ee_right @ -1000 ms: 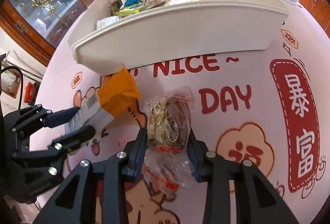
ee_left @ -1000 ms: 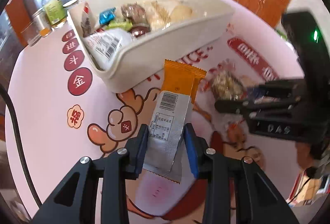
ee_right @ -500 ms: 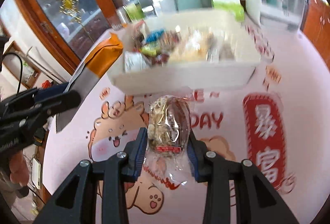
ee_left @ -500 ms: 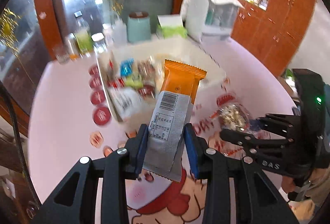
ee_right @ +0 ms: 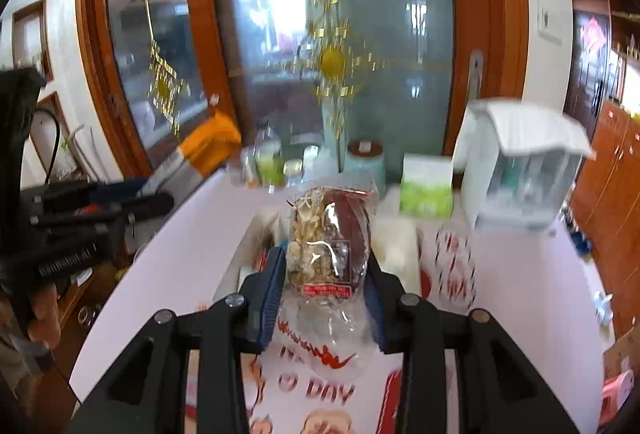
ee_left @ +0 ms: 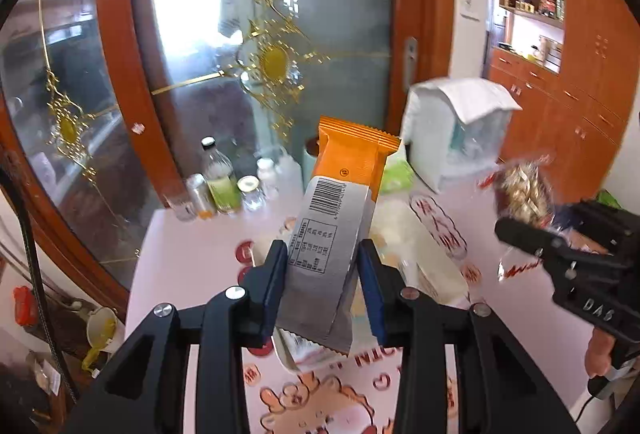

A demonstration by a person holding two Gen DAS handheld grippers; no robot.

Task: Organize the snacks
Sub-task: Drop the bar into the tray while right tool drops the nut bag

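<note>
The left claw (ee_left: 323,276) grips an orange-and-silver snack bar (ee_left: 336,230) by its silver end, barcode side showing, raised above the pink counter (ee_left: 192,250). The right claw (ee_right: 323,290) pinches a clear bag of nut snack (ee_right: 326,250), also lifted off the counter. Beneath both, blurred, lies what appears to be the white snack bin (ee_left: 424,258). Bottles (ee_left: 218,178) stand at the counter's far edge, before a glass door (ee_left: 260,34).

An orange-and-silver snack bar (ee_left: 332,234) and a clear-wrapped nut pastry (ee_right: 326,254) are both held upright above the table.
</note>
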